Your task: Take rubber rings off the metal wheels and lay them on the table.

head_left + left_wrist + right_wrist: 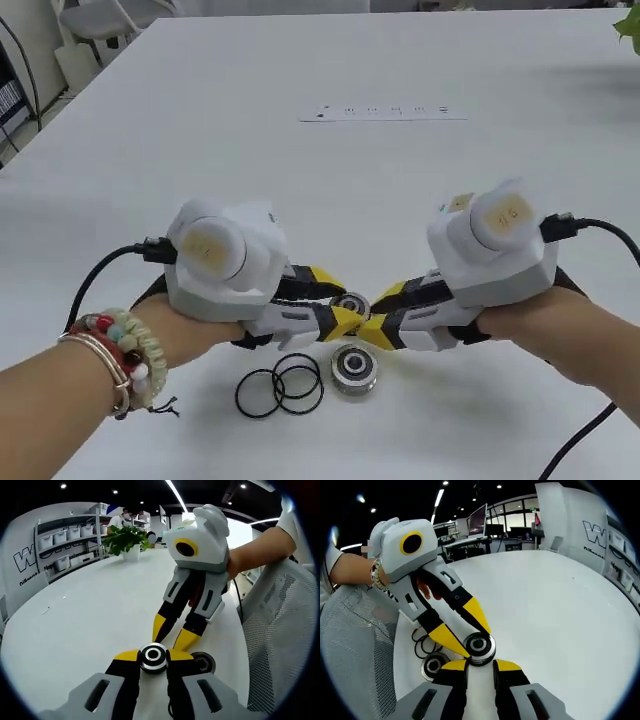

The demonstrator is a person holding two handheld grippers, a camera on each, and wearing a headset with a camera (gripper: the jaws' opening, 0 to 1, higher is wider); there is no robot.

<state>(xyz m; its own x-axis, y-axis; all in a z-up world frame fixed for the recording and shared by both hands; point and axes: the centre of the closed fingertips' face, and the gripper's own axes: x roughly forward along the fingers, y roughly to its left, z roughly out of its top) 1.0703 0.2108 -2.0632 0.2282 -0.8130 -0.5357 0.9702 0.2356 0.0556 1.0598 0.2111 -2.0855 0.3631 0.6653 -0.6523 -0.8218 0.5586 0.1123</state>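
Fingers [127, 656] of left gripper [153, 656] clench a wheel [153, 659]; right gripper's [480, 666] state unclear; wide table [400, 200] beyond.

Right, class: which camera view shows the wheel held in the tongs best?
The left gripper view: the wheel faces the camera, close and whole. The right gripper view shows it at a slant; the head view shows it small and partly hidden.

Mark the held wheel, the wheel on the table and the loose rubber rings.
held wheel [153, 657]: left gripper view, on its centre hub.
wheel on the table [355, 367]: head view, on its top face.
rubber rings [277, 384]: head view, where two rings overlap.
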